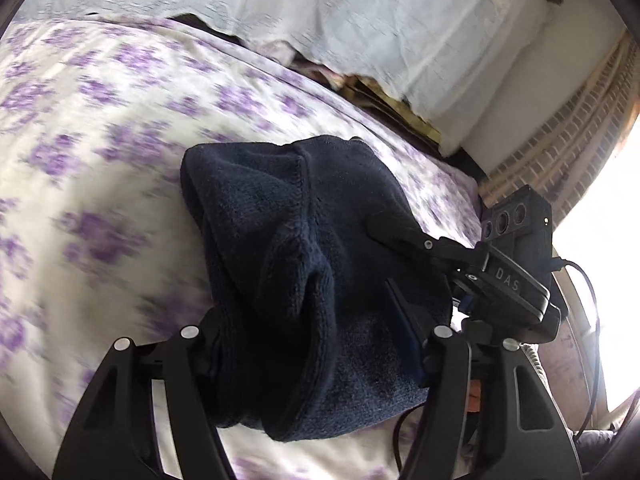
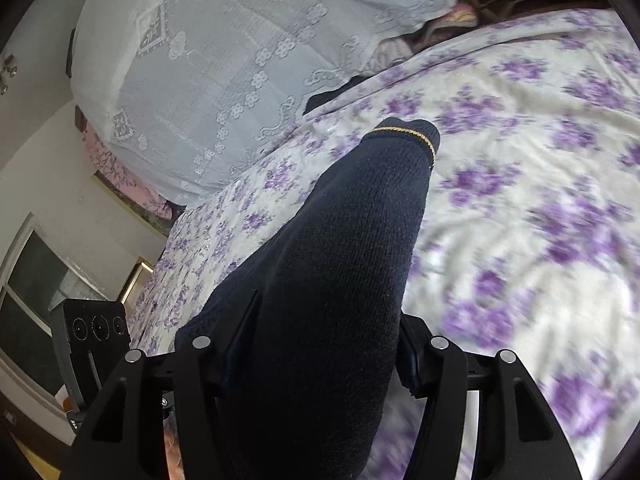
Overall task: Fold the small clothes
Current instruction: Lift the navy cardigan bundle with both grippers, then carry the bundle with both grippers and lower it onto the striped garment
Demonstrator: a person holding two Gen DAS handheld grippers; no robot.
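Note:
A dark navy knitted garment (image 1: 296, 264) lies over the white bedsheet with purple flowers (image 1: 100, 128). My left gripper (image 1: 316, 344) is shut on its near part, and the cloth bunches between the fingers. In the left wrist view the right gripper (image 1: 404, 236) grips the garment's right side. In the right wrist view the garment (image 2: 352, 240) drapes forward from my right gripper (image 2: 320, 344), which is shut on it. A thin gold trim (image 2: 408, 134) runs along its far end, which rests on the sheet (image 2: 520, 160).
A white lace cover (image 2: 224, 60) drapes over bedding at the bed's far side and shows in the left wrist view (image 1: 360, 12). A brick wall (image 1: 560, 140) and bright window stand at the right. The left gripper's body (image 2: 96, 344) shows at lower left.

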